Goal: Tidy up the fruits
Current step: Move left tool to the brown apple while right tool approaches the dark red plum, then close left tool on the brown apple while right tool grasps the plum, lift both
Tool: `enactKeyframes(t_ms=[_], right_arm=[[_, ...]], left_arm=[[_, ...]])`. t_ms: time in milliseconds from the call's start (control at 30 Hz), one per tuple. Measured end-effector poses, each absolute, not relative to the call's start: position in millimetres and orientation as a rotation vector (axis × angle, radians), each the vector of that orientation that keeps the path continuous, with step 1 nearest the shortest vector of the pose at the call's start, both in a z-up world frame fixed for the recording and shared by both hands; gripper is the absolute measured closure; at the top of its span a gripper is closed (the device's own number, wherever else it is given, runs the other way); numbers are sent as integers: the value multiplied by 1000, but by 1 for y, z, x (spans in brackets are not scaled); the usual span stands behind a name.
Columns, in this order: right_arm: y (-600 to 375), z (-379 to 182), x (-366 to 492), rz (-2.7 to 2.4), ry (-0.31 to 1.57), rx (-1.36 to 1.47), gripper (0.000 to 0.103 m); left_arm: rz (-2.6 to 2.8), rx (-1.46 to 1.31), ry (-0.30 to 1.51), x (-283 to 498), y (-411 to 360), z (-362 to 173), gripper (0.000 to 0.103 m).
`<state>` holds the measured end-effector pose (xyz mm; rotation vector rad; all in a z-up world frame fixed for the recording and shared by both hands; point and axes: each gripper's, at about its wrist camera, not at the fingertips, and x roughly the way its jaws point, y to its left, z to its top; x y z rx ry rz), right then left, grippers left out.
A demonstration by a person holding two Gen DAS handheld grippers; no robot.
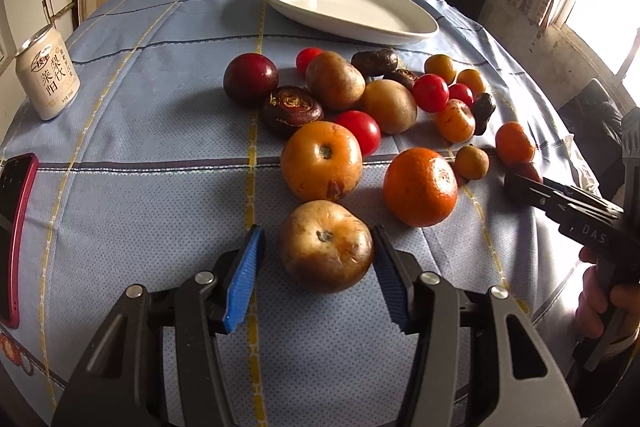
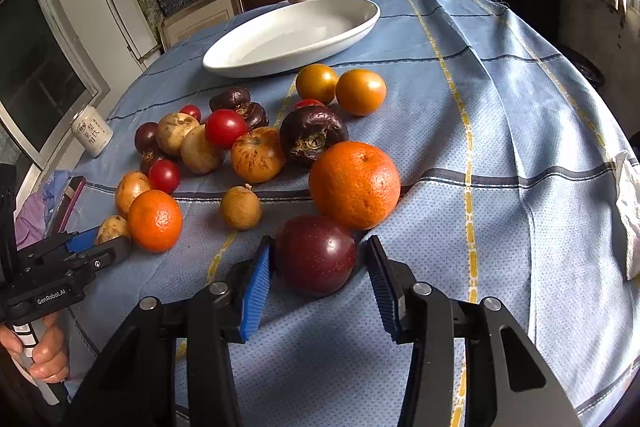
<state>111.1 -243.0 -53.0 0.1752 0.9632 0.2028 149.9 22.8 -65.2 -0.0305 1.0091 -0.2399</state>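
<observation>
Both grippers straddle fruit on the blue checked tablecloth point(image 1: 160, 115), not yet clamped.
Left gripper point(image 1: 318, 247): right pad touches the brown russet apple point(image 1: 326, 251), left apart. Right gripper point(image 2: 318, 259): left pad touches the dark red plum point(image 2: 316, 254). Next, I judge: close fully, lift toward the empty white oval dish point(image 1: 416, 27).

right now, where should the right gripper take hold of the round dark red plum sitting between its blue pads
Grip the round dark red plum across its widest middle, coming from the near side and above, as the right gripper is. The large orange tangerine crowds its far side, while both flanks are free for the blue pads.
</observation>
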Motion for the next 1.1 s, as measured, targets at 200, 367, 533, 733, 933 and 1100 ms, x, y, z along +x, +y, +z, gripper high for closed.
enactKeyframes(t_ms=[200, 367, 533, 733, 933, 1100], right_arm=[[-242, -53, 110, 208, 961, 168, 60], [-238, -53, 111, 209, 970, 144, 60], [-238, -51, 109, 211, 962, 145, 65], [-242, -46, 103, 222, 959, 155, 65], [-239, -24, 97, 293, 936, 148, 65], [-240, 7, 115, 383, 904, 172, 65]], left_arm=[[-232, 6, 1011, 151, 17, -66, 55], [-228, 22, 1014, 151, 15, -66, 55], [-241, 3, 1012, 151, 16, -66, 60], [-258, -28, 1013, 149, 20, -64, 61], [-275, -39, 974, 142, 24, -45, 61], [-332, -7, 912, 151, 22, -8, 61]])
